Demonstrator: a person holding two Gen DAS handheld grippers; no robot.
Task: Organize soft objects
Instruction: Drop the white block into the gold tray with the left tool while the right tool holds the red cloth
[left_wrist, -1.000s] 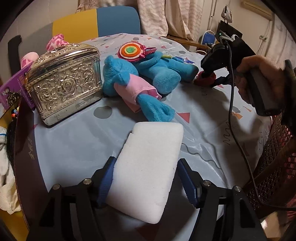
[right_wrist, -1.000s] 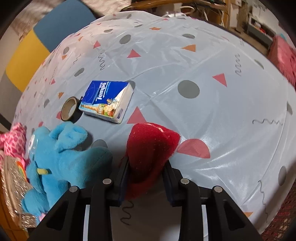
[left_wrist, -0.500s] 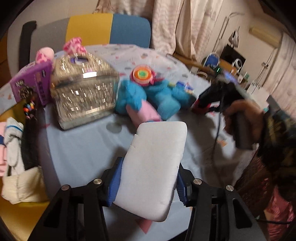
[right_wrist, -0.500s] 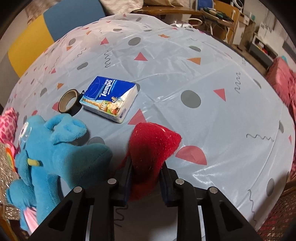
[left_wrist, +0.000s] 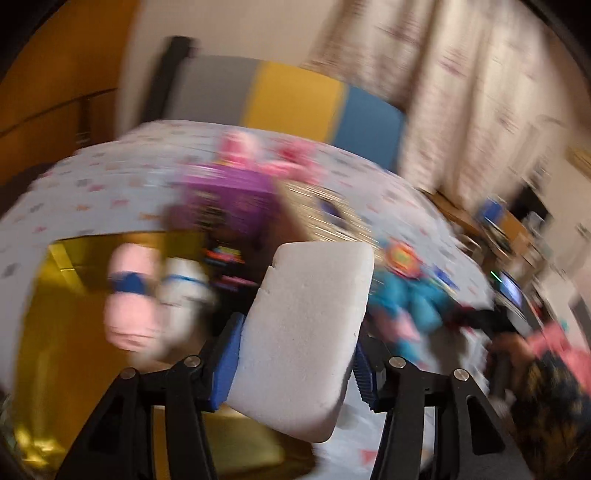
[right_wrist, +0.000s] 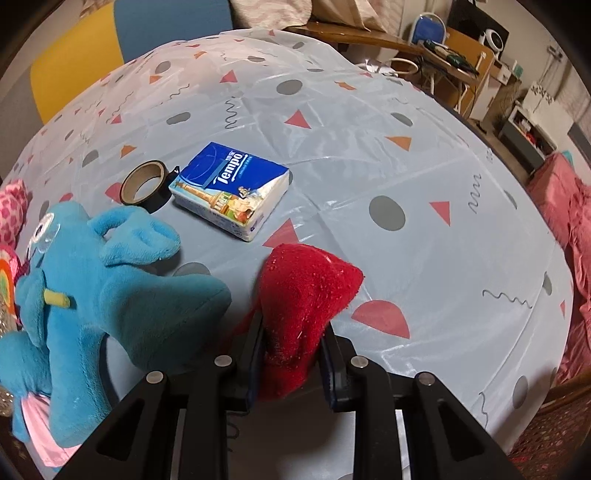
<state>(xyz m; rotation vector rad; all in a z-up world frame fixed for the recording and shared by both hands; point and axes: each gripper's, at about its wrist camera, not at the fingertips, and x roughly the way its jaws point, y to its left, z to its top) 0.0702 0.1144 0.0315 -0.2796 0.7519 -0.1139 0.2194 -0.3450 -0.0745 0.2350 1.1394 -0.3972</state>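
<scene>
1. Carrying the white rectangular foam sponge is the step judged to be in hand for the left gripper, as seen in the left wrist view. The view is heavily blurred. The sponge is seen pinched at its near end between blue-padded jaws that are easing apart slightly, with both pads against its sides. The grip is best kept firm enough that the sponge does not slip out, and release is best saved until it is over its destination. Beyond the sponge, a yellow container holding blurred pink and white soft items is seen to the left, beside the patterned surface; whether the sponge is directly above the container cannot be told.

2. In the right wrist view, a crumpled red fuzzy cloth is seen pinched between the nearly closed jaws of the right gripper. Its far end droops toward the light-blue tablecloth with triangles and dots; contact there cannot be told. The cloth is best lifted clear before it is carried, so that it does not drag or catch on the blue plush toy just beside it to the left. A blue tissue pack and a dark tape roll lie farther off on the surface, apart from the cloth.
</scene>
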